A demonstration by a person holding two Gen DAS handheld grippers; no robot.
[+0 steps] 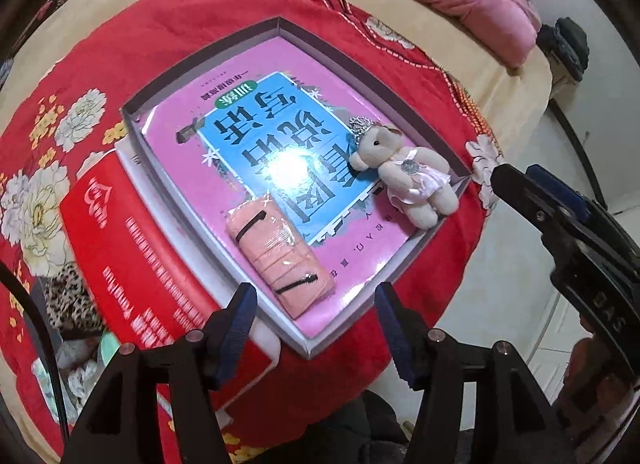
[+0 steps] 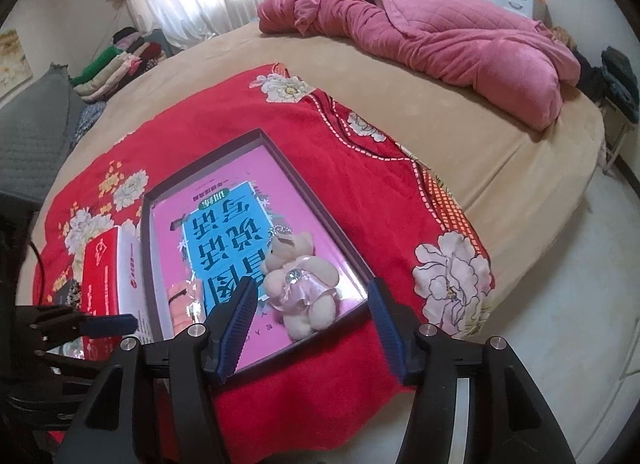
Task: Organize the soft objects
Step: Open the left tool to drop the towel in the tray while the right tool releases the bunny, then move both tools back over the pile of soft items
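1. While both claws hang over the near end of the box, neither holds anything: the left gripper [image 1: 316, 304] stands with its blue pads parted and empty, and the right gripper [image 2: 312, 304] is likewise spread with nothing pressed between its pads.
2. The pink rolled cloth in clear wrap [image 1: 278, 256] lies just beyond the left claw, at the near-left corner of the shallow grey cardboard box [image 1: 404, 76]; its long axis runs away from the claw, slanting toward the box's left wall.
3. The small cream plush bear in a pink dress [image 2: 300, 284] sits framed between the right claw's pads but below them, at the box's near-right corner, head pointing toward the far end. Each hand is nearer its own item.
4. Both soft things rest on a glossy pink-and-blue book [image 1: 256, 136] lining the box floor.
5. The box sits on a red floral blanket [image 2: 224, 124] spread over a tan bed [image 2: 480, 136], beside a red carton [image 1: 132, 248]; a crumpled pink quilt [image 2: 460, 36] lies at the bed's far edge.
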